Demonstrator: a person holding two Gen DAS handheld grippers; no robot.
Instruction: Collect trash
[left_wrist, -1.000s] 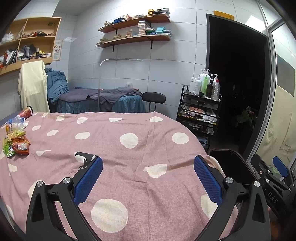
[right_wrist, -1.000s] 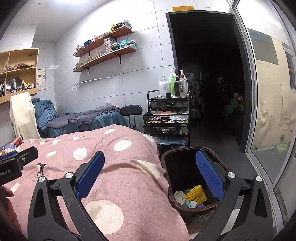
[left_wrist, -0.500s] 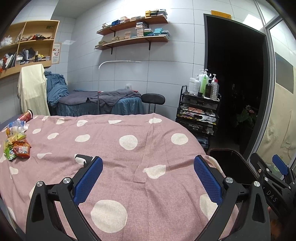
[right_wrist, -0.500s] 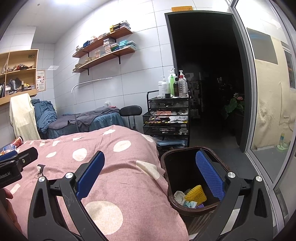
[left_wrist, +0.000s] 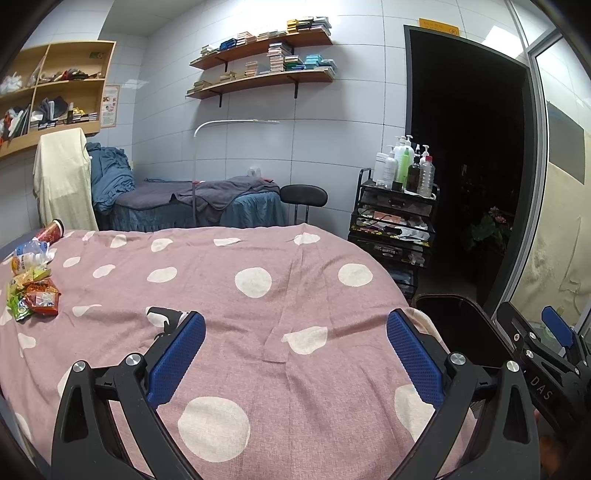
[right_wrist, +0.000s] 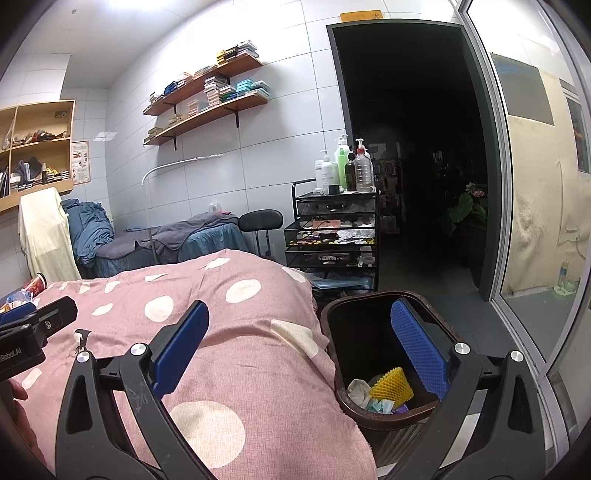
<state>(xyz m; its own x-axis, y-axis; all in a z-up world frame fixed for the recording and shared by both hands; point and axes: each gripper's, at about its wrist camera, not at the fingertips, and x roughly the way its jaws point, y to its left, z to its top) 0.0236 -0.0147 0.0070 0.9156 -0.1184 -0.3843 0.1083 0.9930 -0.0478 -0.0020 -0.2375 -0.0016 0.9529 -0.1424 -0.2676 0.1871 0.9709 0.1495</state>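
Trash lies at the far left of the pink polka-dot bed cover (left_wrist: 280, 317): orange and green snack wrappers (left_wrist: 35, 297), a plastic bottle (left_wrist: 27, 254) and a red cup (left_wrist: 51, 230). My left gripper (left_wrist: 295, 350) is open and empty, low over the bed, well right of the trash. My right gripper (right_wrist: 299, 343) is open and empty, straddling the bed edge and the dark trash bin (right_wrist: 373, 332), which holds a yellow foam net (right_wrist: 391, 384) and crumpled paper. The bin's rim also shows in the left wrist view (left_wrist: 454, 301).
A black wire cart (right_wrist: 332, 236) with bottles stands beyond the bin. A black stool (left_wrist: 303, 195) and a massage bed (left_wrist: 195, 206) are behind. A dark doorway (right_wrist: 406, 147) and glass door are on the right. Wall shelves hold boxes.
The left gripper has risen and tilted slightly, so the trash sits a little lower and nearer the left edge of its view. The right gripper has barely moved. Both stay open.
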